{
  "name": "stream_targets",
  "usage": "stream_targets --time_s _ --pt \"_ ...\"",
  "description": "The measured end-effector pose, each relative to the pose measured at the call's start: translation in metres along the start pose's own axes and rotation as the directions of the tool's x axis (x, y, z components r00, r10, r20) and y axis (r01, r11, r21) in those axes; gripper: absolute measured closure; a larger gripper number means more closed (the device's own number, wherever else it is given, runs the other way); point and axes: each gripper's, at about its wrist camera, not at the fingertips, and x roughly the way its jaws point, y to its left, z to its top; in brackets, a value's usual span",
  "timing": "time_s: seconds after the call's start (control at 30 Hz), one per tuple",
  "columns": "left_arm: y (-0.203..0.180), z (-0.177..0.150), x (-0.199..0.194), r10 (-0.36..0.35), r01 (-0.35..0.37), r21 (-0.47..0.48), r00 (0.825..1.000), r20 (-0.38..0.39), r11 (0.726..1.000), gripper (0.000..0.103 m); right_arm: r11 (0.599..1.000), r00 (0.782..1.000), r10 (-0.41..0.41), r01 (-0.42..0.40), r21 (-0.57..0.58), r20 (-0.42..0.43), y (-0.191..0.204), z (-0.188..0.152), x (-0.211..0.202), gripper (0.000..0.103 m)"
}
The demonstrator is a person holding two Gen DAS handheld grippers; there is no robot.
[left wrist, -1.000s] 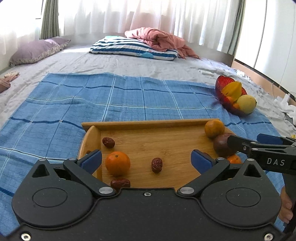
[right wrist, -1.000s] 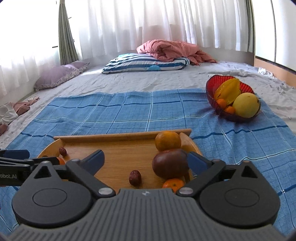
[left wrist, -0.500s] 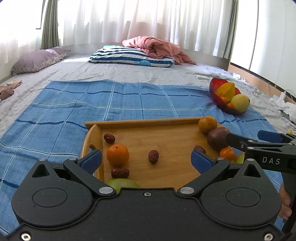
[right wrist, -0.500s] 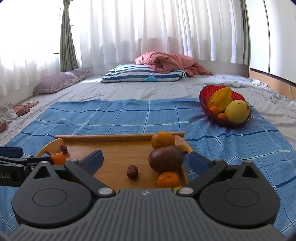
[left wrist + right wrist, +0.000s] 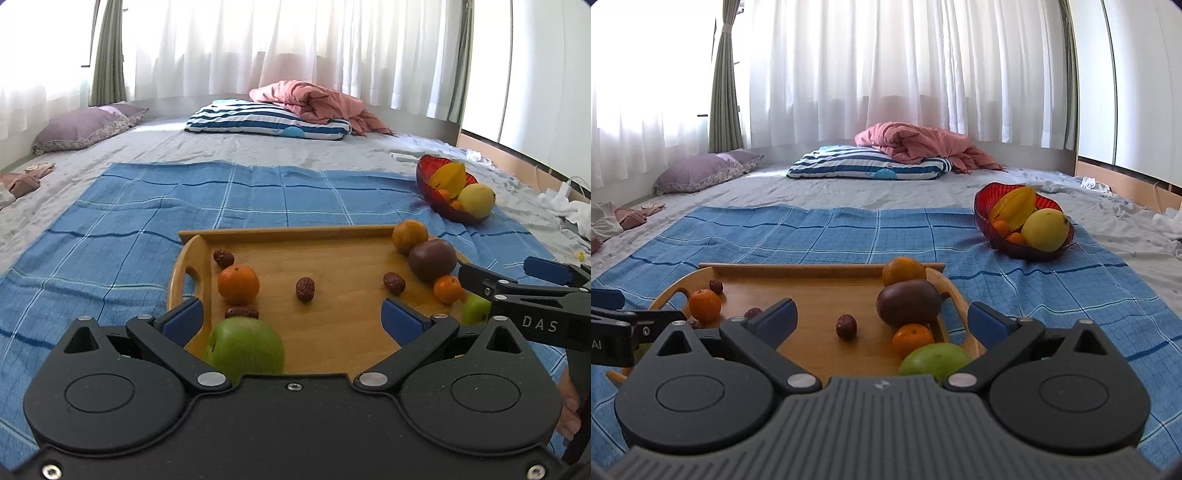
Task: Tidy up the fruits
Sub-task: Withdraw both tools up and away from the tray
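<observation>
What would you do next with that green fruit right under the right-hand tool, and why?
Probably lower the right gripper onto the green fruit and close. It is open, holds nothing, and that fruit lies nearest on the wooden tray, while the red bowl already holds other fruit.

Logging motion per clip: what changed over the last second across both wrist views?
Both grippers pulled back and up from the wooden tray: the left gripper now shows a green apple at the near left, the right gripper a second green fruit at the near right. Nothing was grasped or released; both are open as before. Oranges, dates, the dark fruit and the red bowl kept their places.
</observation>
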Motion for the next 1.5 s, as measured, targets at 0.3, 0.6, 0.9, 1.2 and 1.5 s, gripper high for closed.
stream_targets --time_s 0.3,0.6,0.9,1.2,1.5 --pt "-0.002 -0.025 -0.013 0.032 -0.032 -0.016 0.999 0.019 0.999 0.0 1.0 0.999 -0.004 0.003 0.021 0.042 0.002 -0.024 -0.015 0.0" --pt "-0.005 -0.047 -0.018 0.064 -0.064 -0.029 0.998 0.024 0.998 0.0 0.999 0.997 -0.031 0.03 0.015 0.068 0.005 -0.045 -0.029 0.0" --pt "-0.004 -0.065 -0.019 0.077 -0.077 -0.028 0.997 0.004 0.997 0.0 0.999 0.997 -0.045 0.044 0.01 0.058 0.008 -0.063 -0.033 0.0" --pt "-0.001 -0.08 -0.017 0.096 -0.097 -0.019 0.995 -0.013 0.995 0.0 0.998 0.998 -0.057 0.057 0.003 0.019 0.012 -0.081 -0.031 0.0" --pt "0.001 -0.09 -0.011 0.094 -0.095 -0.023 0.995 -0.036 0.995 0.0 0.999 0.999 -0.052 0.052 0.005 -0.007 0.012 -0.09 -0.025 0.0"
